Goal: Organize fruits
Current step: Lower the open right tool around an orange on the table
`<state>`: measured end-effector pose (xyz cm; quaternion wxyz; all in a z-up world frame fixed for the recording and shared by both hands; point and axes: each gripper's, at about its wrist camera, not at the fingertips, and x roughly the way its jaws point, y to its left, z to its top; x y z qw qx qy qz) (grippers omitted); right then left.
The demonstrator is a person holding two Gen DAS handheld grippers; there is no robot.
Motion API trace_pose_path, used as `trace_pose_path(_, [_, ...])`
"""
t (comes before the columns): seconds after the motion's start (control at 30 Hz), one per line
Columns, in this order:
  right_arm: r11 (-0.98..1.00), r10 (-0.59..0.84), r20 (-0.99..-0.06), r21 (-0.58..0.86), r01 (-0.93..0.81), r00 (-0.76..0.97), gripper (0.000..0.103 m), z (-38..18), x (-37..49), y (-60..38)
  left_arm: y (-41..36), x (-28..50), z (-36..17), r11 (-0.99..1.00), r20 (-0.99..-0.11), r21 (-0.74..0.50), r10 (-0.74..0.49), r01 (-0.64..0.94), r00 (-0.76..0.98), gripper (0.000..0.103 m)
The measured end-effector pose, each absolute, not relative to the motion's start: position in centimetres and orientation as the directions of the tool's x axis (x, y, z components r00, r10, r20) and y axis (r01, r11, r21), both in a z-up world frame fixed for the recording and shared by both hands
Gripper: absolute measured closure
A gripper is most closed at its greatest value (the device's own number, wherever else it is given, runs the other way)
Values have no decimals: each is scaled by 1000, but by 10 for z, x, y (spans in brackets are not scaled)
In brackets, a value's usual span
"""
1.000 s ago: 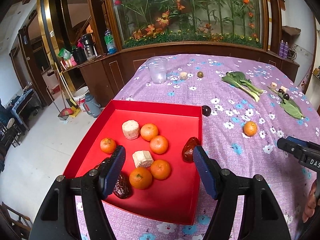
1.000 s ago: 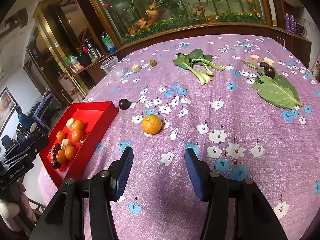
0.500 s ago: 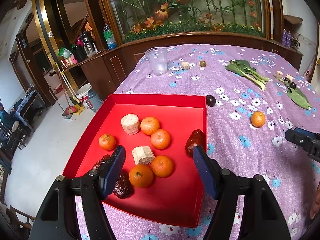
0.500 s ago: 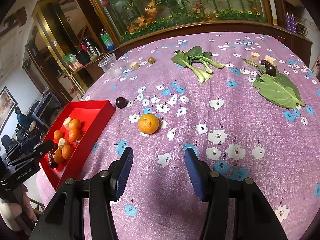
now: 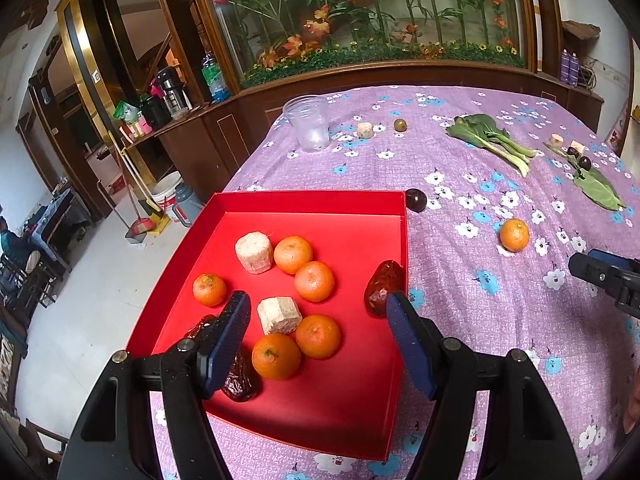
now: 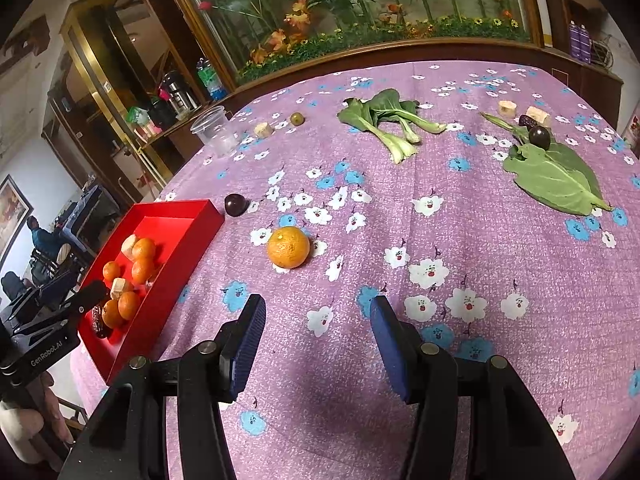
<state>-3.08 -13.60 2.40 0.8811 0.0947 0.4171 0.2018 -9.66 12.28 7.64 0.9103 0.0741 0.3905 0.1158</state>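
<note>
A red tray (image 5: 312,201) (image 6: 182,248) at the table's left holds several oranges (image 5: 314,281), two pale corn chunks (image 5: 253,252) and dark red dates (image 5: 383,287). My left gripper (image 5: 318,326) hovers open above the tray's near half, nothing between its fingers. One loose orange (image 6: 288,247) (image 5: 514,234) lies on the purple cloth right of the tray. A dark plum (image 6: 235,204) (image 5: 416,200) rests by the tray's far right corner. My right gripper (image 6: 318,328) stands open over the cloth, just short of the loose orange and a little to its right.
Farther back lie bok choy (image 6: 384,120), a big green leaf (image 6: 556,178) with a second plum (image 6: 539,136), a date and corn pieces (image 6: 507,109), a clear plastic cup (image 6: 214,130), another corn chunk (image 6: 263,130) and a green fruit (image 6: 297,118). The table's left edge drops to the floor.
The left gripper's view has shifted slightly, so the tray sits a bit lower and nearer in it. The right gripper and the loose orange look unchanged.
</note>
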Motion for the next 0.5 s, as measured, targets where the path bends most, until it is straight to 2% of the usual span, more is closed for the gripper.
trace_pose_path(0.5, [902,431,-708,328,-281,559,43,20,-23,-134,123,-87,66,963,-709,236,265,-134,654,33])
